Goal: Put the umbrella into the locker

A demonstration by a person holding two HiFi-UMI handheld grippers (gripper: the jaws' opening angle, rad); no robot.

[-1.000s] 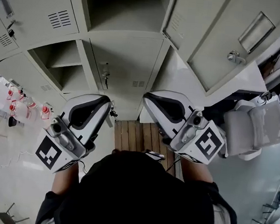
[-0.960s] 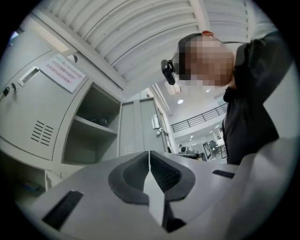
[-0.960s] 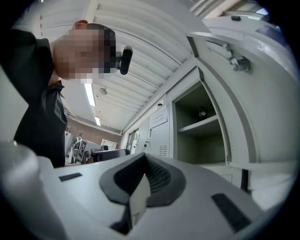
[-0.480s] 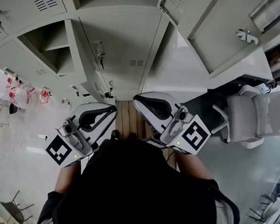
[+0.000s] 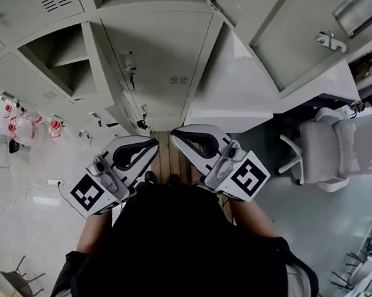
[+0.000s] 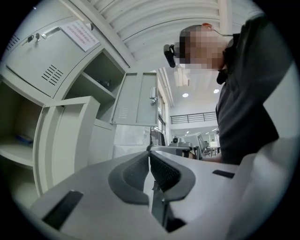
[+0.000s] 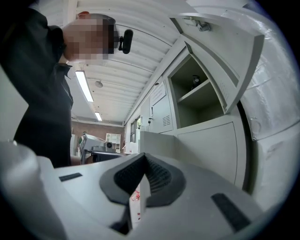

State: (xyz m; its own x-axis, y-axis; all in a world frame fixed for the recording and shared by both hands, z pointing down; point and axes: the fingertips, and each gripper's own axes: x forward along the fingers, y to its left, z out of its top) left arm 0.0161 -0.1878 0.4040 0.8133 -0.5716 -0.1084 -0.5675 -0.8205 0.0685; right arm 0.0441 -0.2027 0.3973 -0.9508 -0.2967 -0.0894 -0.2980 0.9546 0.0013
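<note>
No umbrella shows in any view. My left gripper (image 5: 153, 142) and right gripper (image 5: 175, 134) hang close in front of my dark-clothed body, tips nearly meeting over a wooden slatted board (image 5: 164, 164). Both are shut with nothing between the pads. In the left gripper view the left gripper (image 6: 149, 156) points past a grey locker bank with an open compartment (image 6: 96, 77) and its swung-out door (image 6: 136, 98). In the right gripper view the right gripper (image 7: 143, 158) faces another open locker compartment (image 7: 197, 93) under a raised door (image 7: 222, 44).
Grey lockers (image 5: 155, 51) fill the top of the head view, with an open compartment (image 5: 55, 59) at left and an open door (image 5: 292, 44) at right. A white office chair (image 5: 338, 148) stands at the right. Red-capped bottles (image 5: 26, 124) sit on the floor at left.
Both grippers have sunk lower and drawn nearer to each other and to my body. They stay shut and empty.
</note>
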